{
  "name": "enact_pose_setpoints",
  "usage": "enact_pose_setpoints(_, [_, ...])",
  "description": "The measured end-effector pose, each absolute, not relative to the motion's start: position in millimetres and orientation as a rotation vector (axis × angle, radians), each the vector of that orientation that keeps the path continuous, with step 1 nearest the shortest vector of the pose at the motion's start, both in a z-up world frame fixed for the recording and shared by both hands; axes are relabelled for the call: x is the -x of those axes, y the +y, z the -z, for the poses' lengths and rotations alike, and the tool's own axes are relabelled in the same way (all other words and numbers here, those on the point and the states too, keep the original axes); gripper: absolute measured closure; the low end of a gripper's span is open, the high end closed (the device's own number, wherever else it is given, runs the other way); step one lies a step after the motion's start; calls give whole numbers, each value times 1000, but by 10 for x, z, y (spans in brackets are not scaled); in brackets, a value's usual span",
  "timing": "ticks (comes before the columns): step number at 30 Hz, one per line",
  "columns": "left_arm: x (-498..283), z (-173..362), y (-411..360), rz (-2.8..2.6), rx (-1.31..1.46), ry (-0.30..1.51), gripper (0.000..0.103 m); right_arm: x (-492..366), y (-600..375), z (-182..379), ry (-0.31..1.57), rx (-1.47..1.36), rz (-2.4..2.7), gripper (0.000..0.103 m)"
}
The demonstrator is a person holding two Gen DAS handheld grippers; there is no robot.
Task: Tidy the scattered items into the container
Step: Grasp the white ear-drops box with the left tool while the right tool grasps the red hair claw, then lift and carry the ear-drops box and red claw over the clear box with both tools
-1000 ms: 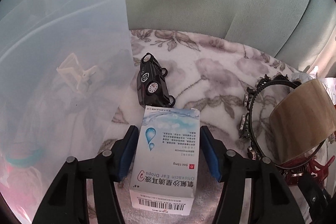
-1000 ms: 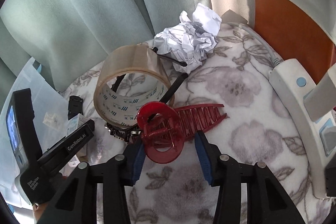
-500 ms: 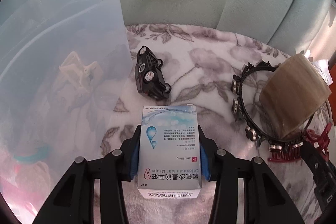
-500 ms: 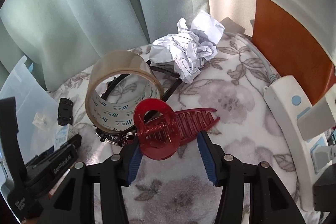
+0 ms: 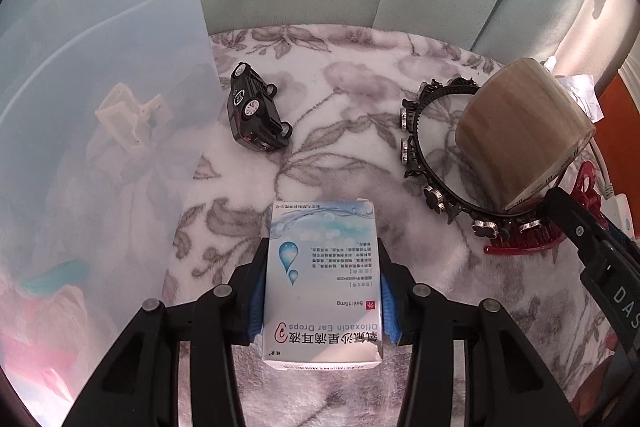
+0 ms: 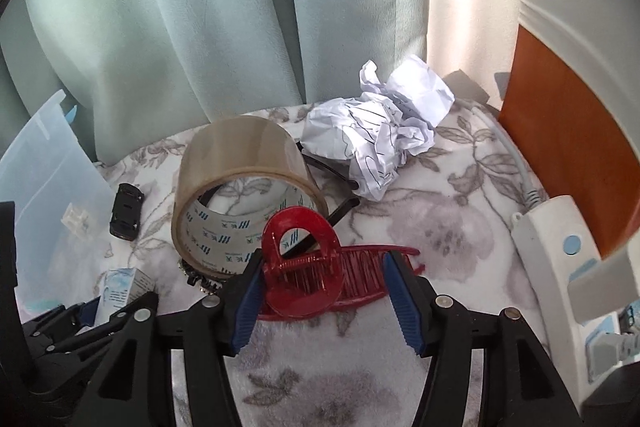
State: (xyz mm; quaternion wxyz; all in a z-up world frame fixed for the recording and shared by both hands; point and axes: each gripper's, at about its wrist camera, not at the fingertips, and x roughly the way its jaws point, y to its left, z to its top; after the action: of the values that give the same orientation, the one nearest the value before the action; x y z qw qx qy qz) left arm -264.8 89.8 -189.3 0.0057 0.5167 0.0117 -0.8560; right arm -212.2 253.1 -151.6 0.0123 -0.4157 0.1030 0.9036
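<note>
My left gripper point(image 5: 322, 259) is shut on a white and blue ear drops box point(image 5: 322, 287), held above the floral cloth. The translucent blue container point(image 5: 100, 107) stands at the left with a cream clip point(image 5: 132, 119) inside. A black toy car point(image 5: 256, 115) lies beside its wall. My right gripper point(image 6: 322, 265) is open, its pads either side of a red hair claw point(image 6: 308, 267) on the cloth. A brown tape roll point(image 6: 240, 187), a black beaded headband point(image 5: 424, 163) and a crumpled paper ball point(image 6: 384, 147) lie behind it.
A white power strip point(image 6: 560, 259) with a grey cable lies at the right, by an orange-brown panel point(image 6: 560, 139). Pale green curtains point(image 6: 200, 27) hang behind the surface. The container also shows in the right wrist view point(image 6: 44, 179) at the left.
My left gripper has closed on the ear drops box and lifted it back from the toy car. My right gripper has moved forward around the red hair claw.
</note>
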Motion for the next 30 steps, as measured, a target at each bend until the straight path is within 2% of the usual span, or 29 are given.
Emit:
enact_pose_setpoints(6, [2523,1899,824,2685,-1614,43,56,2084,2585,1549,399,1260,-2819,43])
enact_pose_setpoints(10, [2461,1887,803,2698,-1600,28,56,2061,2667,1585,460,1263,-2827,54])
enact_pose_setpoints(16, [2386,1862,786,2678,-1630,60,56,1880,2664,1552,506,1304,-2813,65])
enact_pose_setpoints(30, [2065,1834,839,2622,-1743,54,56,1355,2892,1401,654,1305,-2736,66])
